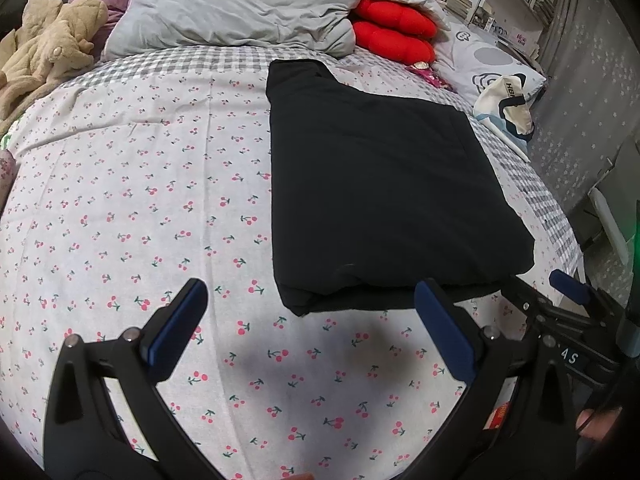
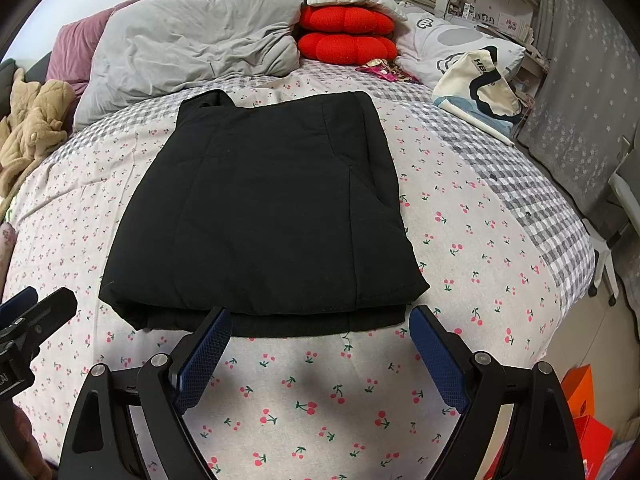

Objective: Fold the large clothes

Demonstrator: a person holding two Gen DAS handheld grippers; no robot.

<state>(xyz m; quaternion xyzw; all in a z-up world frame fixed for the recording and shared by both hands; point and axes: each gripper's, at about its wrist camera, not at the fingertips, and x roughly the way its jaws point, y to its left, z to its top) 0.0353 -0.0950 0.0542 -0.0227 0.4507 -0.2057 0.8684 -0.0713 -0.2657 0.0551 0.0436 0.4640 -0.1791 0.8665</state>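
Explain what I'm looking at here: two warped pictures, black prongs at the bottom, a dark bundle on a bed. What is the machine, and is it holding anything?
No robot: a person holds a two-finger gripper in each hand, each with a wide-angle camera looking along its fingers. One picture is from the left gripper, the other from the right gripper. Both stand open and hold nothing. On the cherry-print bedspread lies a folded black garment, just beyond the blue pads. At the bed's far end lie a grey duvet and red cushions.

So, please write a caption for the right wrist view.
Open right gripper hovers before a folded black garment on a cherry-print bed.
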